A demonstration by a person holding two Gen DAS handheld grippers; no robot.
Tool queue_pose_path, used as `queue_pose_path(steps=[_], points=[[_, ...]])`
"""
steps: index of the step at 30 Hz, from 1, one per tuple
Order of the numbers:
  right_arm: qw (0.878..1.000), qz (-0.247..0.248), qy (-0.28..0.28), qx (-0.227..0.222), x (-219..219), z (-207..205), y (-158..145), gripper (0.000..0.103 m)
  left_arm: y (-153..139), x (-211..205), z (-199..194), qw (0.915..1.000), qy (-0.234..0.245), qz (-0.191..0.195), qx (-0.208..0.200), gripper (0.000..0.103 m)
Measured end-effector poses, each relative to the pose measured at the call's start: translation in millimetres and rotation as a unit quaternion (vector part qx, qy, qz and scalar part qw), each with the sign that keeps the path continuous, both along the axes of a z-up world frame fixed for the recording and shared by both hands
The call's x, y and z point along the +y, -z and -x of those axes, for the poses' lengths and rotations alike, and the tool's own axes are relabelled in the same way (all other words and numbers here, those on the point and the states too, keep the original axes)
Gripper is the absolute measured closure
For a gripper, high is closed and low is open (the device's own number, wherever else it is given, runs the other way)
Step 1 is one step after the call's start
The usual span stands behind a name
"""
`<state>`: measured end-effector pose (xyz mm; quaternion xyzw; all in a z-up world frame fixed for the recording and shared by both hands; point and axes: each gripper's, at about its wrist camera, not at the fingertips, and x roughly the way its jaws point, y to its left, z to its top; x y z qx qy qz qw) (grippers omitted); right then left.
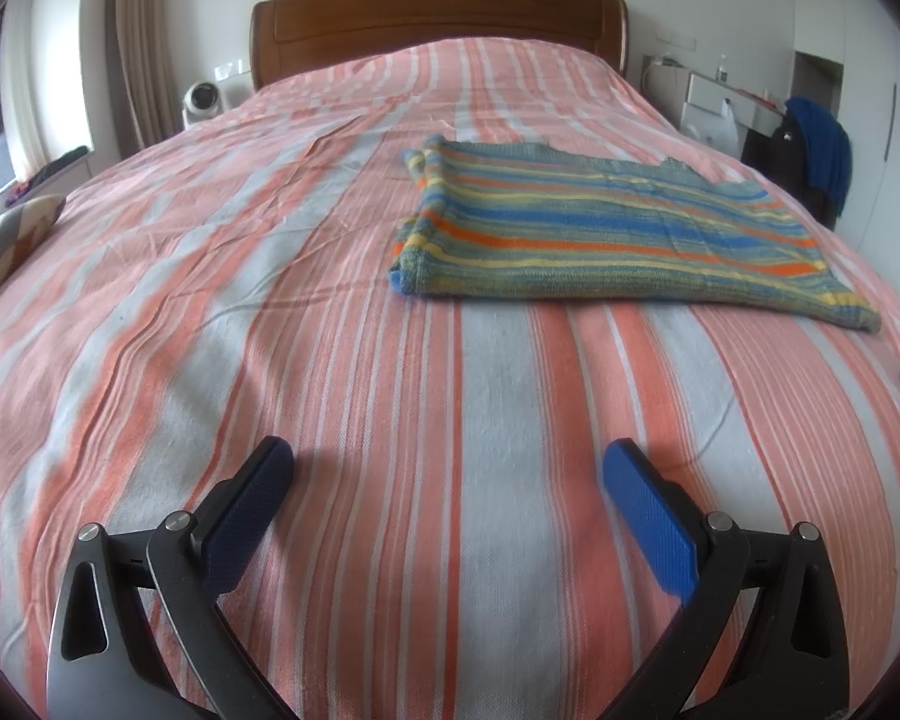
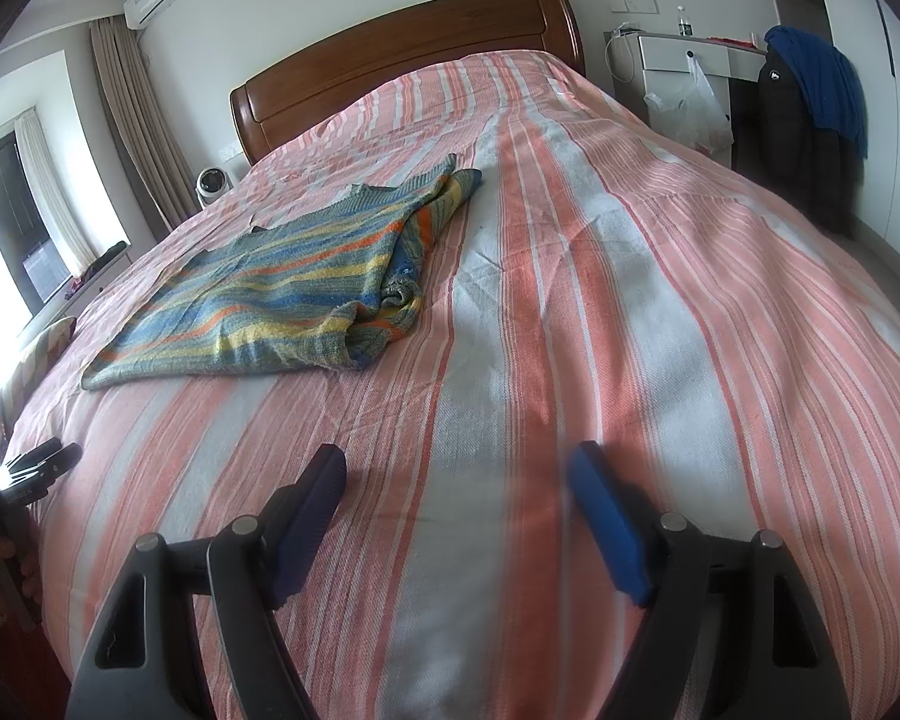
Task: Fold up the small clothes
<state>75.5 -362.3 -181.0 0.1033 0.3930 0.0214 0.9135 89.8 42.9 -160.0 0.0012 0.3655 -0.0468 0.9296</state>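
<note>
Both tongs hang low over the near end of the bed, apart from the garment: the left gripper (image 1: 449, 459) has its blue pads spread wide with only bedspread between them, and the right gripper (image 2: 457, 462) is spread just as wide and holds nothing. Between and beyond them, well ahead on the striped bedspread (image 1: 330, 360), lies the striped knit top (image 1: 618, 228), spread flat, with its sides seemingly turned in; seen from the right it shows a bunched, doubled edge (image 2: 390, 294). Flat cloth on a broad surface suits folding, and the wide jaws look ready to take an edge next.
</note>
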Motion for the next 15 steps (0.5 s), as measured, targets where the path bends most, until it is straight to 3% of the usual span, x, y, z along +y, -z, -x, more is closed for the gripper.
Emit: queue_pose_path(steps=[8, 11, 15], points=[[1.000, 0.000, 0.000, 0.000, 0, -1, 1, 0.026, 0, 0, 0, 1.0000, -0.001, 0.000, 0.001, 0.000], [1.000, 0.001, 0.000, 0.001, 0, -1, 1, 0.026, -8, -5, 2, 0.9995, -0.007, -0.025, 0.015, 0.002], [1.000, 0.001, 0.003, 0.023, 0, -3, -7, 0.026, -45, -39, 21, 0.9971, 0.061, -0.044, -0.009, 0.002]])
